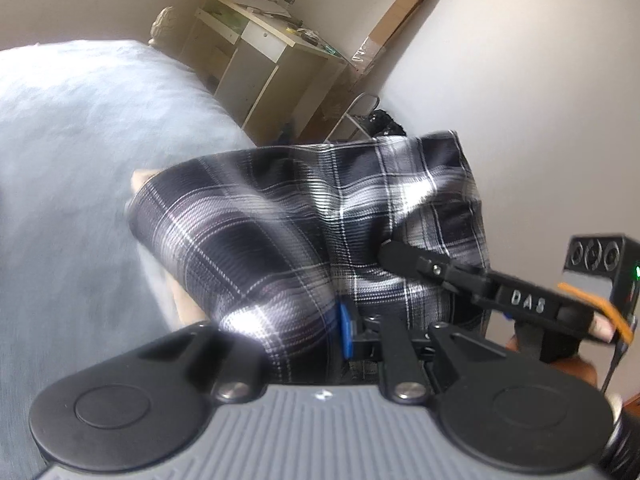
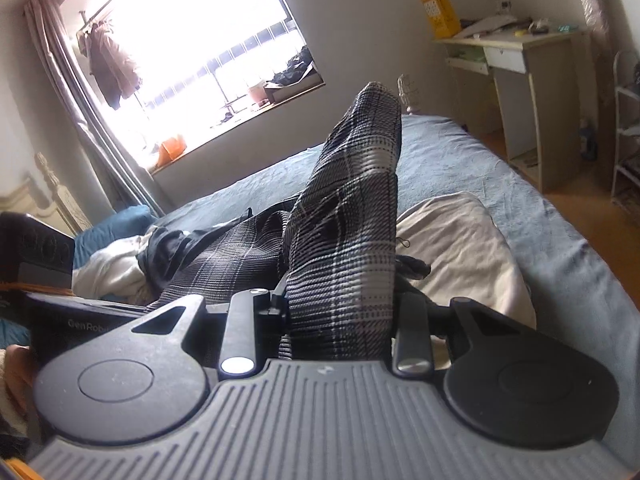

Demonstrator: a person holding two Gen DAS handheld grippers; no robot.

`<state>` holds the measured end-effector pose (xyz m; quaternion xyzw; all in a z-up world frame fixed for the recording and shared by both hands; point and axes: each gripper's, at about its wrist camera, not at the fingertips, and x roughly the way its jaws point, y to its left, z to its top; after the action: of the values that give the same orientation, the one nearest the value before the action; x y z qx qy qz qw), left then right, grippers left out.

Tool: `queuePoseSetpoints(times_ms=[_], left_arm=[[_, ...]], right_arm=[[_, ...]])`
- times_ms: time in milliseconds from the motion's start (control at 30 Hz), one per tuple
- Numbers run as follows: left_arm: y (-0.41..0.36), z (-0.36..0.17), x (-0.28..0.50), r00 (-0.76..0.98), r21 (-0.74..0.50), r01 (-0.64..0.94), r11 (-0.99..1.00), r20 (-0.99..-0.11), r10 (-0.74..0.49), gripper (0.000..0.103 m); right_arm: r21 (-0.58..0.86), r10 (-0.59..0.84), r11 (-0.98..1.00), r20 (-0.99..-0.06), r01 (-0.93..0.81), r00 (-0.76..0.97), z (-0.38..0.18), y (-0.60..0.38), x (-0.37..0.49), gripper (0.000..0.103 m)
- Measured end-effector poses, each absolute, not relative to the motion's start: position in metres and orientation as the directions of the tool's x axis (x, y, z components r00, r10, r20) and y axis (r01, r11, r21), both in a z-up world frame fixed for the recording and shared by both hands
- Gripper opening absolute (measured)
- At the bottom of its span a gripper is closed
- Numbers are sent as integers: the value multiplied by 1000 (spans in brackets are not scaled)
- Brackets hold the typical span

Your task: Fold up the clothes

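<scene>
Both grippers, left gripper (image 1: 352,332) and right gripper (image 2: 340,312), on plaid garment (image 1: 312,216).

Home bedroom, bed (image 2: 500,168), desk (image 2: 520,52), window (image 2: 192,40)

You are looking at a bedroom with pale walls (image 2: 380,20). Strong daylight is coming through a large window (image 2: 192,40), and a grey curtain (image 2: 80,112) is hanging at its left side. Some clothes (image 2: 108,64) are hanging outside the glass. A bed (image 2: 460,152) with a blue cover is filling the middle of the room. A light wooden table (image 2: 520,52) is standing against the wall, carrying a yellow box (image 2: 440,12) and papers. A long cardboard piece (image 1: 400,16) is leaning on the wall. The wooden floor (image 2: 592,208) is showing beside the bed.
</scene>
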<state>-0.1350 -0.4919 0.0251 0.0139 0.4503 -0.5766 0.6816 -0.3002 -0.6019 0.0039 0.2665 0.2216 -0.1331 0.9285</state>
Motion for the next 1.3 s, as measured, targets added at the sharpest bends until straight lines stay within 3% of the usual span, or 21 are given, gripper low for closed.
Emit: queuePoseSetpoints(times_ms=[267,767,1000,1167,1267,1300], left_arm=[[-558,-8,-104,-46,-465,805,369,-669,-742,18],[-600,-61,-49,-33,-480,759,441,-704,-709,19],[-604,-104,-27,-68,-517,705,485,-730,-680,36],[-583,-116,-23,-96,-605,641,472,-673,-733,56],[-572,-121,-24,-124,-644,623,444,-642,-757,58],[-570,-122,-23,-139,-657,617,432,-632,-762,58]], right_arm=[[580,-6,750,-476,319,879,-49,-693,-262,30],[728,154,643,-426,237,891,-121,-774,-215,31],[788,129,528,-443,317,887,-177,-794,-218,38],[751,85,518,-522,409,849,-157,-805,-225,47],[724,59,511,-567,463,821,-145,-811,-230,63],[692,18,520,-595,501,803,-135,-814,-233,64]])
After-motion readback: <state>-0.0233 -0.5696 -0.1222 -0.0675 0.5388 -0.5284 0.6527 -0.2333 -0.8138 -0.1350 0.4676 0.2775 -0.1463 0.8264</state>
